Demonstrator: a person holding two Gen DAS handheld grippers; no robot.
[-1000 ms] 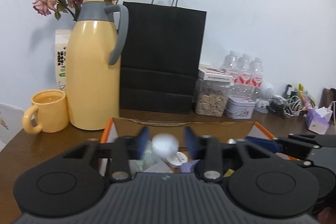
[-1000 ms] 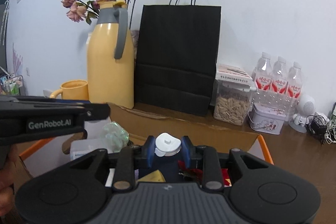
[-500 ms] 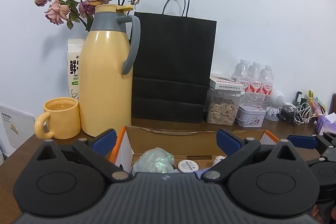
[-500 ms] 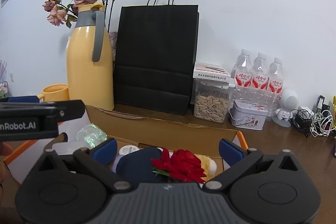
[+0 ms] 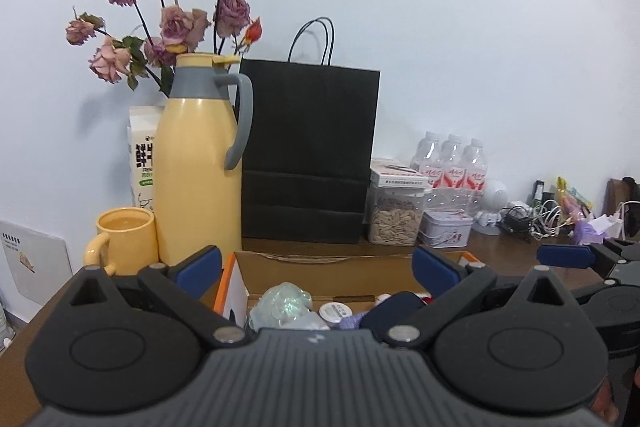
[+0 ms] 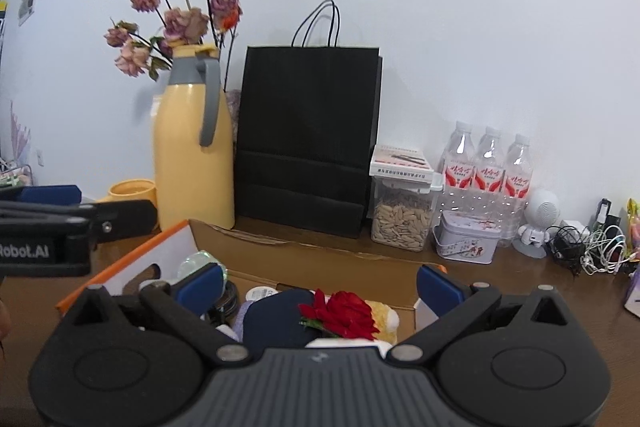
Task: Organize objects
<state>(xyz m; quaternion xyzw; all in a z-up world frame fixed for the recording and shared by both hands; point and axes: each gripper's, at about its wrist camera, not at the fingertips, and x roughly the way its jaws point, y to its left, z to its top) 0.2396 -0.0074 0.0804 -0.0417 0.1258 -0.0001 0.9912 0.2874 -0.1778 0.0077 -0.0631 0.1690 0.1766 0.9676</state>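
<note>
An open cardboard box [image 5: 320,265] [image 6: 288,247] sits on the brown table right below both grippers. In it lie a crinkled clear wrapper [image 5: 284,305], a small white jar [image 5: 334,311], a dark blue object [image 6: 276,315] and a red rose [image 6: 344,313]. My left gripper [image 5: 318,267] is open and empty above the box. My right gripper [image 6: 320,283] is open and empty above the box's right part. The left gripper shows at the left edge of the right wrist view [image 6: 48,227].
Behind the box stand a yellow thermos jug [image 5: 198,163] with dried roses, a yellow mug [image 5: 122,245], a black paper bag [image 5: 310,155], a seed jar [image 5: 396,213], a small tin [image 5: 446,233], water bottles [image 5: 452,163] and tangled cables [image 5: 536,217].
Both grippers opened and let go of small white-capped items into the box, then rose and drew back.
</note>
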